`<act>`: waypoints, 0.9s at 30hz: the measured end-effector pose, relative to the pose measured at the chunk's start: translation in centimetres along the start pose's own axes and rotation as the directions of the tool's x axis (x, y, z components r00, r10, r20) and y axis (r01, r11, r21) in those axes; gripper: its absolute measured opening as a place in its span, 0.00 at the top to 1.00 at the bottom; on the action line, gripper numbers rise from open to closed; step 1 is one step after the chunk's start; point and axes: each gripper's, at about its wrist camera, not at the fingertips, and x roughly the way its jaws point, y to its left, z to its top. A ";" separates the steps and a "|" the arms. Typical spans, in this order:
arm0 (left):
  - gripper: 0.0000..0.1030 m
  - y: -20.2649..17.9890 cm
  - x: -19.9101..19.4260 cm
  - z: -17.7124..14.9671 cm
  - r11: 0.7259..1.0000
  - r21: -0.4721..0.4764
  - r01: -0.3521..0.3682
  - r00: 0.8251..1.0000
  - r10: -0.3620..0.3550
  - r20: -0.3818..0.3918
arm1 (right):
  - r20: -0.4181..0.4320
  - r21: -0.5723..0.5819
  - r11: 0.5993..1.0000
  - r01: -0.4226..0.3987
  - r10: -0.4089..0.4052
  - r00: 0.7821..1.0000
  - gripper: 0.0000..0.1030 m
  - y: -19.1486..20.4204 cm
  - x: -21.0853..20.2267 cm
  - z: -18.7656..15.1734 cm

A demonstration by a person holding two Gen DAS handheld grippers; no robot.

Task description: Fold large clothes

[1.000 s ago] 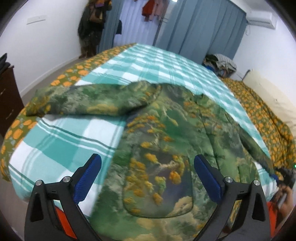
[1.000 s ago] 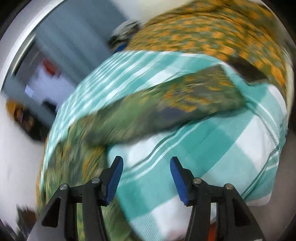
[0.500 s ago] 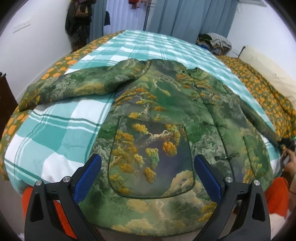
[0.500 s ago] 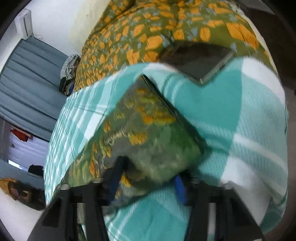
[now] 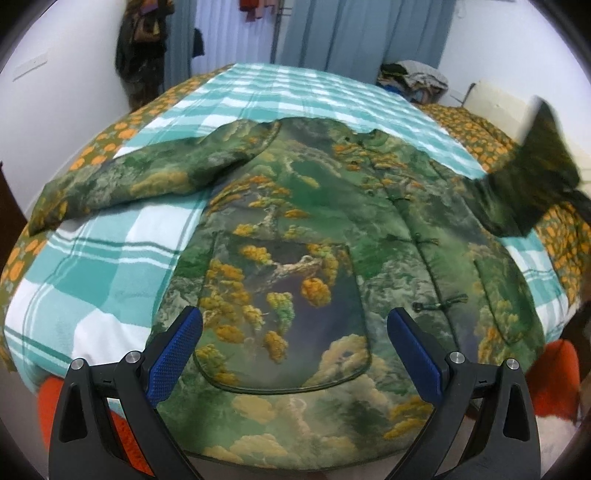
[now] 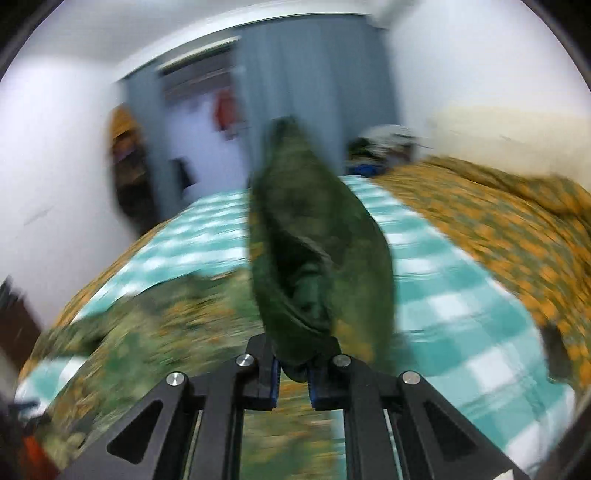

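A large green jacket (image 5: pixel 295 229) with orange tree print lies front up on the teal checked blanket (image 5: pixel 110 266) of a bed. Its left sleeve (image 5: pixel 122 184) lies spread out to the left. My left gripper (image 5: pixel 293 354) is open and empty, hovering above the jacket's lower hem and big pocket. My right gripper (image 6: pixel 293 373) is shut on the cuff of the right sleeve (image 6: pixel 314 258) and holds it lifted in the air. That raised sleeve (image 5: pixel 532 181) shows at the right in the left wrist view. The right wrist view is blurred.
An orange-flowered bedspread (image 5: pixel 561 236) covers the bed's right side and left edge. A pile of clothes (image 5: pixel 413 79) sits at the far end by blue curtains (image 5: pixel 354 33). A dark cabinet (image 6: pixel 14 325) stands at the left. Orange fabric (image 5: pixel 554 380) lies below the bed's near edge.
My right gripper closed on the right sleeve's cuff and lifted it off the bed, swinging it up. The left gripper stayed open over the hem, drawn back slightly.
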 end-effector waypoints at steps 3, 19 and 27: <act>0.01 -0.3 -0.4 0.2 0.999 0.028 0.019 0.999 -0.018 -0.027 | -0.044 -0.102 0.994 -0.039 0.035 0.998 0.89 5.4 2.1 -2.4; 0.02 -8.7 7.2 5.2 0.895 -0.091 0.437 0.865 -0.446 -0.231 | -0.271 -0.123 0.981 -0.147 0.109 0.956 0.38 9.0 -2.2 -13.5; 0.67 -14.4 15.3 5.8 0.969 0.001 0.245 0.908 -0.229 -0.351 | -0.242 -0.004 0.991 -0.135 0.130 0.961 0.38 6.2 -2.1 -12.9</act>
